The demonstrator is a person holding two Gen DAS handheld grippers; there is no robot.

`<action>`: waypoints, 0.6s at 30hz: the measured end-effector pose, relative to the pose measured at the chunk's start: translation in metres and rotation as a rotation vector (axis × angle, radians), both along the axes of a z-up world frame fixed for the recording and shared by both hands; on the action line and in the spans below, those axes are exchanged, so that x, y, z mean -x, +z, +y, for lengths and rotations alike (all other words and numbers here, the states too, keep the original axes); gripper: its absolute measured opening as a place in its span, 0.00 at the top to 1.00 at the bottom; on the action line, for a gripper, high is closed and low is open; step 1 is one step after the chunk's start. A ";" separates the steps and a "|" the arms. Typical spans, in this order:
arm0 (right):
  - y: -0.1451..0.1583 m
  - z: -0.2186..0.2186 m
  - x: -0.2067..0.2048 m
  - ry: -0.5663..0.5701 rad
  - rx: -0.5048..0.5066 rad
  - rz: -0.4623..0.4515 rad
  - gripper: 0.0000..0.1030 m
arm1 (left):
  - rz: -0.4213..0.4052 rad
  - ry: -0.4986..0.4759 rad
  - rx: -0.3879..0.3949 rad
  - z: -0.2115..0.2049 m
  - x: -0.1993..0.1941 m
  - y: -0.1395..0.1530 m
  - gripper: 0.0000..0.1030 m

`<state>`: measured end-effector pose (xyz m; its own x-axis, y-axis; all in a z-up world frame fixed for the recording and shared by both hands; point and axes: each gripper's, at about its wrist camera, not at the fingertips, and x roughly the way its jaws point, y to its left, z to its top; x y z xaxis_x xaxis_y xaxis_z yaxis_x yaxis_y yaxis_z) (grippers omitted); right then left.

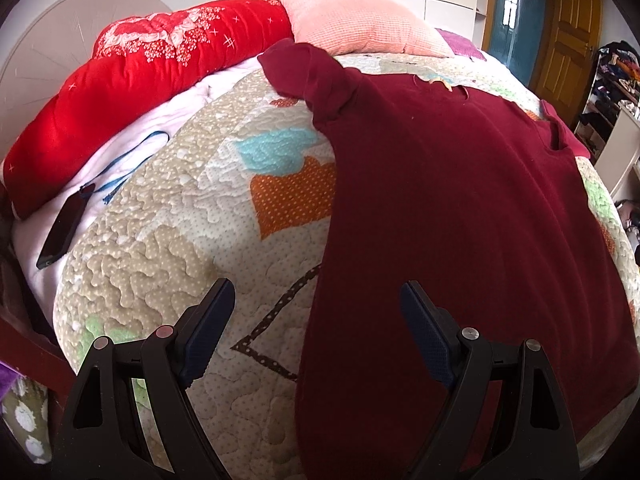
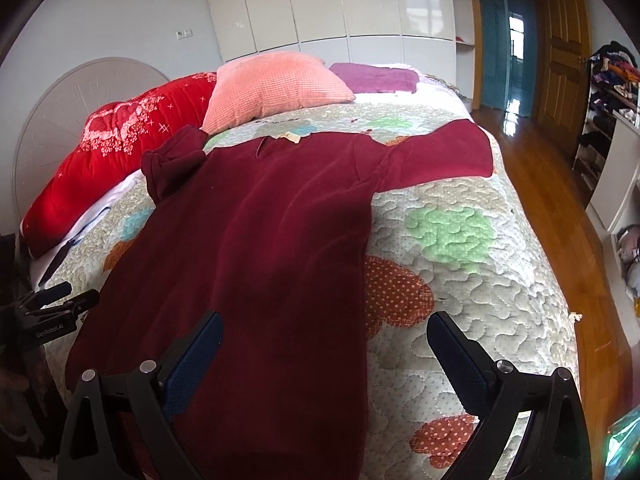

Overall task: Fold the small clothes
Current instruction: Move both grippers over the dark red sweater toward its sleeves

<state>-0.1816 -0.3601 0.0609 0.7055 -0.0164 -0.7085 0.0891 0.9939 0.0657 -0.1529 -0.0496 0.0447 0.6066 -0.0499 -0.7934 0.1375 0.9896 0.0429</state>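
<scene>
Maroon top (image 2: 260,240) flat on quilted bed (image 2: 460,320), one sleeve bunched. Left gripper (image 1: 318,300) and right gripper (image 2: 324,336) spread wide, holding nothing.

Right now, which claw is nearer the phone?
Left. The left claw hovers over the quilt beside the phone's side; the right claw sits across the shirt.

White walls; glossy white wardrobe (image 2: 340,4) behind the bed (image 2: 480,280); polished wooden floor (image 2: 532,168); amber wooden door (image 2: 564,52); cluttered open shelving (image 2: 604,120) at right; daylight reflections.
</scene>
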 end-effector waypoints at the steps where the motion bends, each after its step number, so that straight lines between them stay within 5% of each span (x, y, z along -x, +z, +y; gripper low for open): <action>1: 0.000 0.001 -0.004 0.000 0.010 0.002 0.02 | 0.010 0.008 0.005 0.002 -0.001 -0.003 0.18; 7: -0.011 -0.013 -0.006 -0.038 -0.078 0.088 0.02 | 0.032 0.021 0.022 0.003 -0.007 -0.009 0.18; 18: -0.003 -0.004 -0.012 -0.047 -0.062 0.035 0.02 | -0.005 0.024 0.023 -0.005 -0.015 0.000 0.18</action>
